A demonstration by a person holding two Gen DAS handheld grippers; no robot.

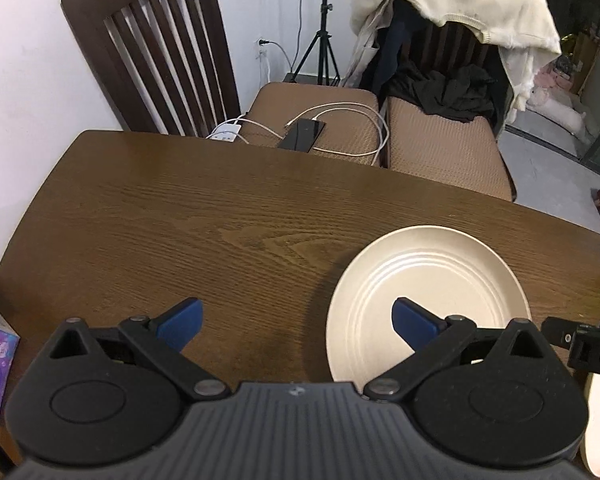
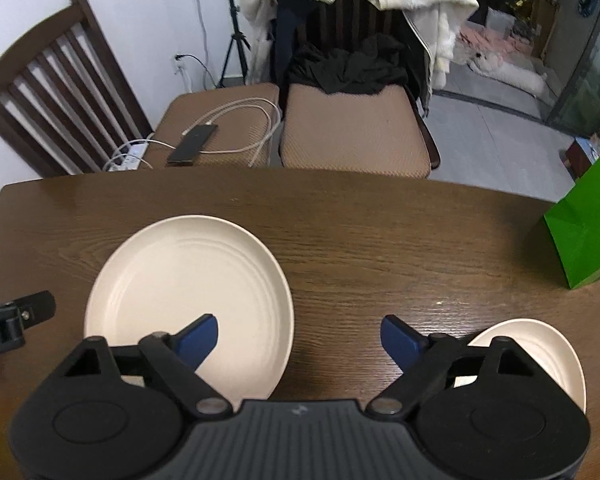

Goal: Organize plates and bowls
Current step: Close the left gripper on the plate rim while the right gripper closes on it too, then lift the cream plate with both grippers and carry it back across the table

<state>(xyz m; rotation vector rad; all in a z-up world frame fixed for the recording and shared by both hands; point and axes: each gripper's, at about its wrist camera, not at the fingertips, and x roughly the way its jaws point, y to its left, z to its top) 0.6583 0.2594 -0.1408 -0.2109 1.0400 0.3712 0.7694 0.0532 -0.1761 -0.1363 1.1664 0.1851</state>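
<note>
Both grippers (image 1: 296, 316) (image 2: 300, 336) spread wide, seemingly empty

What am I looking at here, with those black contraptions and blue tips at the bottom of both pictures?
Those are two hand-held grippers, tongs a person squeezes; no robot arm is involved. Each carries a wide-angle camera looking forward along its two blue fingers. One picture comes from the left gripper, the other from the right gripper. Both are open and hold nothing. On the wooden table lie a large cream plate, a smaller cream dish to its right, and a green bag at the far right edge. Behind the table stand chairs; one seat holds a phone with cables.
</note>
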